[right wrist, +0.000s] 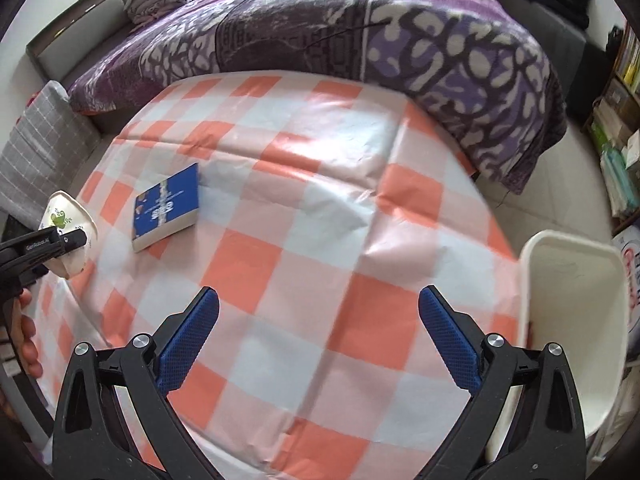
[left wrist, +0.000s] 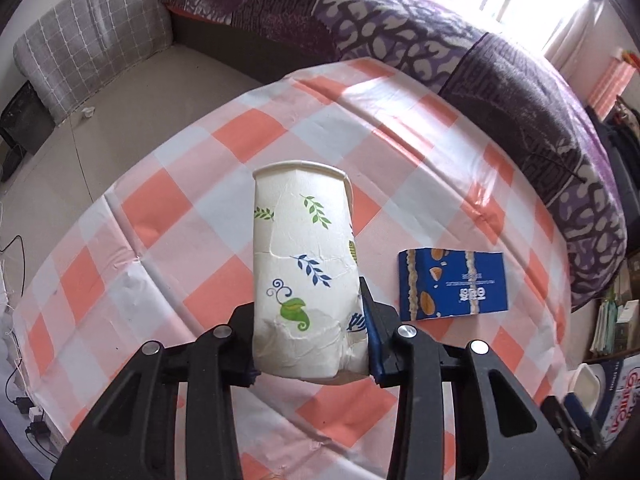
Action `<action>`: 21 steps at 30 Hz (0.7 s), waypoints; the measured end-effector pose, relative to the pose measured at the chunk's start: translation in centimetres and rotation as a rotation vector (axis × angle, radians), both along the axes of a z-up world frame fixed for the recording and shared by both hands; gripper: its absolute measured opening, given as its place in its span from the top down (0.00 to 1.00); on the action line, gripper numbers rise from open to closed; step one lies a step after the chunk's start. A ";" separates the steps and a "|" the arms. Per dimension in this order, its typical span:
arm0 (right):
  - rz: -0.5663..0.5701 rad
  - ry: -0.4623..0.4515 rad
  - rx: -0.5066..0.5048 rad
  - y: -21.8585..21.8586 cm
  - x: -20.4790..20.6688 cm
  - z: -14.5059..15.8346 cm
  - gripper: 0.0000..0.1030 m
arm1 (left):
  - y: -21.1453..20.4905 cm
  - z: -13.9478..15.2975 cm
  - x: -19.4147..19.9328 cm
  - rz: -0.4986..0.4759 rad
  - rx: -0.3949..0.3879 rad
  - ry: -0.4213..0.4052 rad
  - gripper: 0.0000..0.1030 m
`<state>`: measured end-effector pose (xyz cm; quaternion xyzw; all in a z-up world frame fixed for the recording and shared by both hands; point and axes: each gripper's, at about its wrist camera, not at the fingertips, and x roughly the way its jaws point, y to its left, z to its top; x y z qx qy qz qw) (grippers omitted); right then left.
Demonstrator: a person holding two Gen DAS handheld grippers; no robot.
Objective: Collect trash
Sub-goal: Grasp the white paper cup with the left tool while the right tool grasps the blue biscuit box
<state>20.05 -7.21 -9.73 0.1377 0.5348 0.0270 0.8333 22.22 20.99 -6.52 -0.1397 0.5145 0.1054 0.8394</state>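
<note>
A cup sits at the centre of the left wrist frame, above the table, with a box lying flat on the table just to its right. In the right wrist frame the box lies left of centre, a bin stands at the table's right edge, and a bed runs behind across the top.
</note>
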 end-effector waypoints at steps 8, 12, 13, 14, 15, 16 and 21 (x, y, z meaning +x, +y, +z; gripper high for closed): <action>-0.454 0.076 0.256 6.9 4.3 -1.5 0.07 | 1.4 6.7 -3.9 0.003 -0.021 -0.164 0.62; -0.541 0.126 0.211 8.7 6.8 -2.9 0.07 | 2.3 8.3 -4.8 -0.014 -0.011 -0.215 0.62; -0.560 0.138 0.199 9.0 7.4 -3.3 0.07 | 2.6 8.7 -5.0 -0.013 -0.008 -0.226 0.62; -0.579 0.135 0.172 9.3 7.8 -3.4 0.06 | 3.0 8.9 -5.1 -0.008 -0.008 -0.234 0.64; -0.588 0.115 0.147 9.7 8.1 -3.3 0.06 | 3.5 9.1 -5.1 -0.001 -0.013 -0.240 0.65; -0.580 0.107 0.135 10.2 8.5 -3.3 0.06 | 4.0 9.1 -5.0 0.007 -0.024 -0.241 0.65; -0.382 0.141 -0.075 14.0 10.5 -3.8 0.06 | 5.5 8.4 -4.9 0.034 -0.054 -0.216 0.77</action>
